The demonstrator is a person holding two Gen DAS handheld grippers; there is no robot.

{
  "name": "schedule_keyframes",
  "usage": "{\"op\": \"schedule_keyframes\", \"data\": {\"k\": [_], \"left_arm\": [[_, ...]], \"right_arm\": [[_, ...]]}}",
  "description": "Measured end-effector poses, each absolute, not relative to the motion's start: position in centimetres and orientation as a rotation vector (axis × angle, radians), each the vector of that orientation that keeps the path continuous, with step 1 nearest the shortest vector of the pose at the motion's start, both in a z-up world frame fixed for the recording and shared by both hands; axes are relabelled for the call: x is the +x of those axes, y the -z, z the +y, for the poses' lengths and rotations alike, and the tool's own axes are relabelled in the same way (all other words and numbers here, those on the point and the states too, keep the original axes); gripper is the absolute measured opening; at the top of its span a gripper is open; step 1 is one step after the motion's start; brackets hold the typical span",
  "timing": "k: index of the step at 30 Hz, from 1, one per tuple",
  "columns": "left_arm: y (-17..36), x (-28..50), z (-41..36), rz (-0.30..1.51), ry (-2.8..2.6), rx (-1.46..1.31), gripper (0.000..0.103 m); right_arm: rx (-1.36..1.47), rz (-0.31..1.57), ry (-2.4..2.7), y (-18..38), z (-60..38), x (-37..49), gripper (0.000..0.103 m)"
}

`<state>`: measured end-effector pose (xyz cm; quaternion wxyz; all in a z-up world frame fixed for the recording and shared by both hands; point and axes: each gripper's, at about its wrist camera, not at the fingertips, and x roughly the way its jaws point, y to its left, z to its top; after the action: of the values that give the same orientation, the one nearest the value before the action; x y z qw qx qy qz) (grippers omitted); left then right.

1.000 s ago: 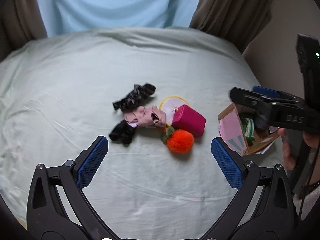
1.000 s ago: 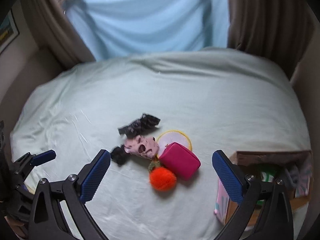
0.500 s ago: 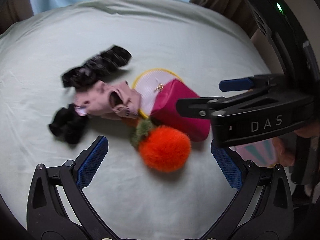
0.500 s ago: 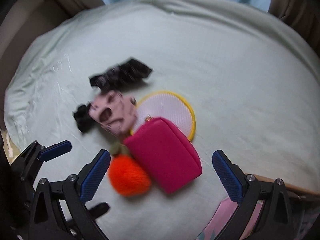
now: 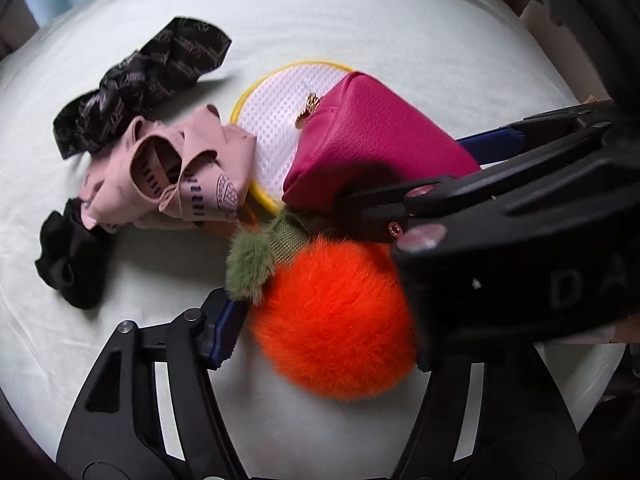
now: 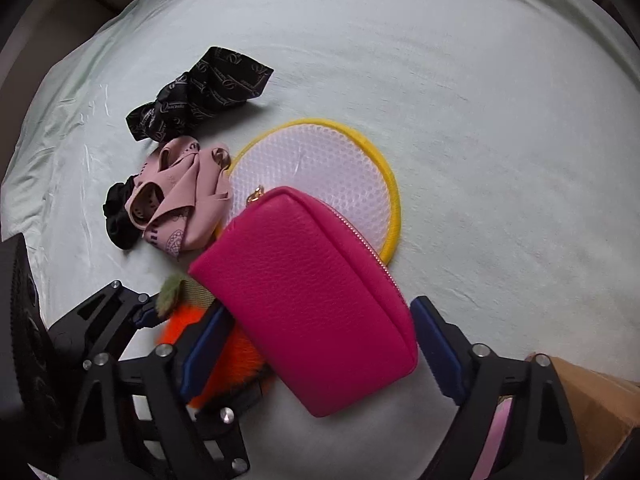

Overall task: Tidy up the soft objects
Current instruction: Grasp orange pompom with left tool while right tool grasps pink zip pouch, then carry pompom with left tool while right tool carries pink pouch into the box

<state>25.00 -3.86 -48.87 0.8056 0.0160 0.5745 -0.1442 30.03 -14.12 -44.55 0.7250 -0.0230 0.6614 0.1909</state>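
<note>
Both claws are down in the pile on the pale green bedsheet [image 6: 480, 100], and the magenta pouch [image 6: 312, 300] is the thing to steer by. It's a boxy, pebble-grained zip pouch with a gold pull, lying tilted, its far end resting on the round mesh bag [image 6: 320, 160], a flat white honeycomb-net disc with a yellow bound rim. The right gripper [image 6: 316, 344] straddles the near end of the pouch, blue ribbed pads on either side, jaws spread wide with daylight on the right flank, nothing pinched. Tucked against the pouch's near-left corner is the orange pom-pom [image 5: 336, 320], a fluffy ball with a fuzzy green leaf; the right claw's left finger lies across its fur. The left gripper [image 5: 320, 320] sits around that pom-pom: one blue pad presses into the fluff on the left, but the other finger is hidden behind the black body of the right tool, so I cannot tell whether it's clamped or just bracketing. That black body also blocks the near-right side of the pouch in the left wrist view.

Left of the pouch, touching the mesh rim, is a crumpled pink scrunchie [image 6: 176, 204], matte fabric with dark printed marks. Beyond it, farther left of the pouch, a glossy black satin bow [image 6: 200, 92] with pale lettering. Just left of the pink one, a plain black scrunchie [image 5: 72, 264], soft and bunched. Near-right of the pouch, the corner of a brown cardboard box [image 6: 592, 400]
</note>
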Motion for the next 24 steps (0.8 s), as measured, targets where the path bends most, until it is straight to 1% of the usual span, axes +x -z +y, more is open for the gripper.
{"op": "schedule_keyframes", "data": {"k": [1,2,5,10,16,20,24], "left_arm": [[48.9,25.1,-3.9,1.233,0.311,0.038,0.049],[48.9,25.3,-3.9,1.234,0.311,0.041,0.043],[48.9,26.1,-3.4,1.242,0.318,0.015,0.036],[47.9,26.2,-3.1,1.243,0.323,0.001,0.032],[46.3,25.5,-2.3,1.225,0.324,0.003,0.031],[44.2,24.5,-1.0,1.203,0.312,-0.005,0.031],[41.4,23.3,-0.9,1.166,0.301,-0.008,0.031]], "right_arm": [[-0.045,1.459,-0.417,44.5,-14.3,30.1,0.080],[-0.041,1.460,-0.413,44.5,-14.4,30.1,0.077],[-0.033,1.459,-0.397,44.2,-14.9,29.8,0.069],[0.007,1.450,-0.370,43.6,-15.7,29.1,0.061],[0.049,1.418,-0.340,42.1,-16.3,27.8,0.052],[0.084,1.383,-0.331,40.5,-16.0,26.9,0.049],[0.110,1.335,-0.321,37.6,-16.1,26.0,0.048]]}}
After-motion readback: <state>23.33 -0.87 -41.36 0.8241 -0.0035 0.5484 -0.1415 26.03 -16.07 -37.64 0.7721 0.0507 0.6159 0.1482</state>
